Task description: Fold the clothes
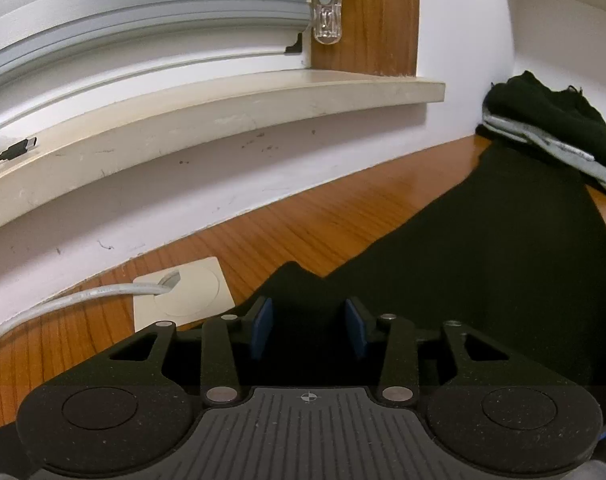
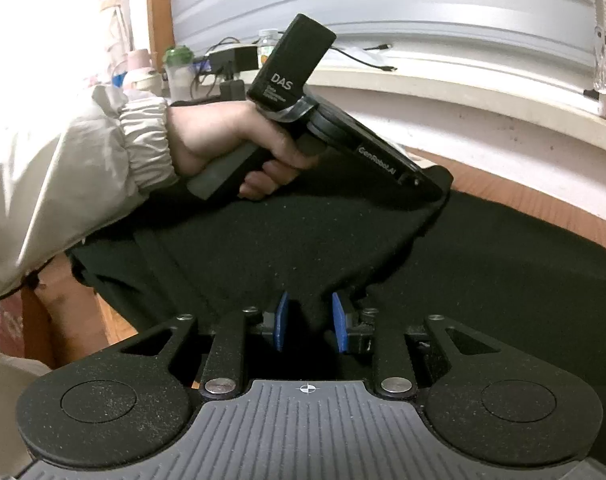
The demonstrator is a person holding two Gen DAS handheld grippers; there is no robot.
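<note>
Black garment [image 2: 483, 280] spread over wooden table [image 1: 323, 216], centre to lower right. Right gripper [image 2: 310, 320] pinches a raised fold – left gripper [image 1: 309, 326] clamps its edge, lower centre.

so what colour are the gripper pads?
Blue pads, clearest in the right wrist view.

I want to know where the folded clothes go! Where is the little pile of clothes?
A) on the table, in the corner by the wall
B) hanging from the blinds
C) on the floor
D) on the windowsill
A: the pile sits on the table, in the corner against the wall, past the spread black cloth.
</note>
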